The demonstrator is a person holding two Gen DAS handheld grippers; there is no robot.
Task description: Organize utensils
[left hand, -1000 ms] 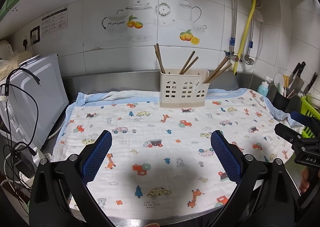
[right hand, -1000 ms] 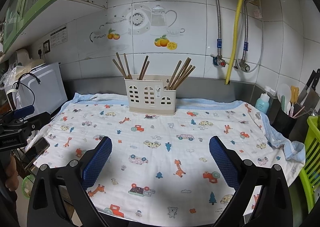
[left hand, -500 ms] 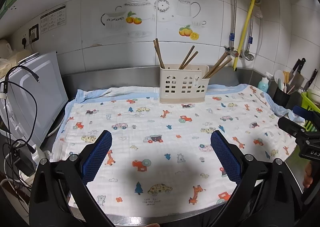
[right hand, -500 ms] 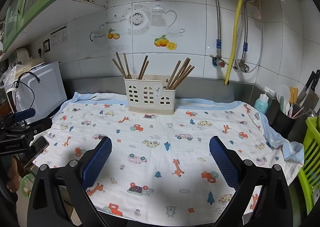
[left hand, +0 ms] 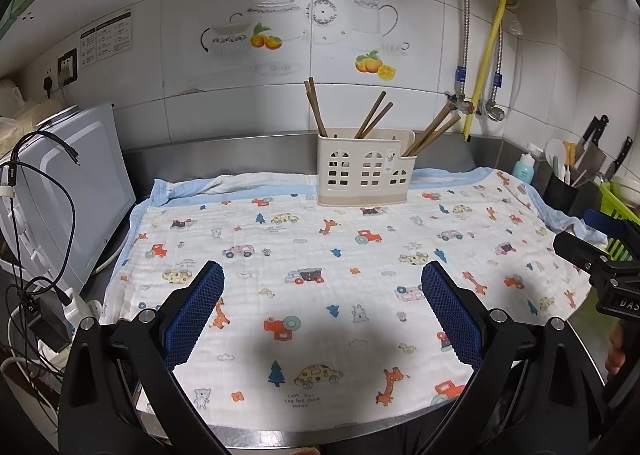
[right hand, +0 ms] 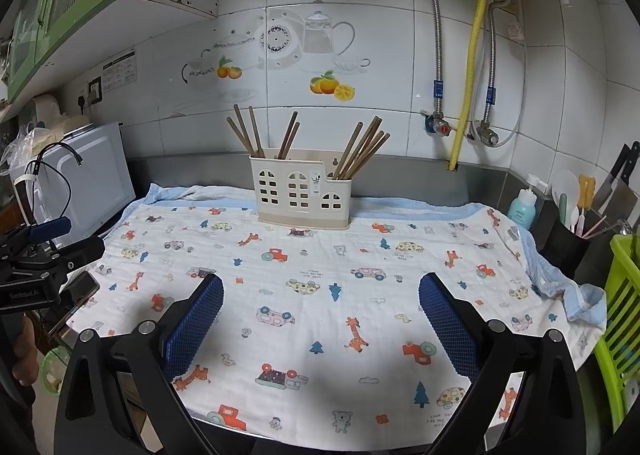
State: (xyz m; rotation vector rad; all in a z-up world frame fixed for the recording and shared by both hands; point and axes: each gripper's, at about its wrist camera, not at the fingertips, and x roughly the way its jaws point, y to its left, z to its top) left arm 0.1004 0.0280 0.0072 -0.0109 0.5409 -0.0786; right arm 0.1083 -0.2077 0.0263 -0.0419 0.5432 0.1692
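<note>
A cream utensil caddy (left hand: 364, 169) with window cut-outs stands at the back of the printed cloth (left hand: 312, 255), also in the right wrist view (right hand: 300, 195). Several brown chopsticks (left hand: 372, 119) stand in its compartments, more on the right side (right hand: 362, 147). My left gripper (left hand: 322, 279) is open and empty over the cloth's front. My right gripper (right hand: 320, 291) is open and empty, also over the front. Each gripper shows at the edge of the other's view: the right one (left hand: 600, 255), the left one (right hand: 44, 251).
A white microwave (left hand: 64, 191) with cables stands at the left. At the right are a black holder (right hand: 568, 247) with utensils, knives (right hand: 620, 179), a blue bottle (right hand: 522, 207) and a green rack (right hand: 624, 295). Pipes (right hand: 472, 55) run down the tiled wall.
Both grippers have drawn back slightly and risen a little; the caddy sits a bit farther away in both views. Nothing on the cloth has moved.
</note>
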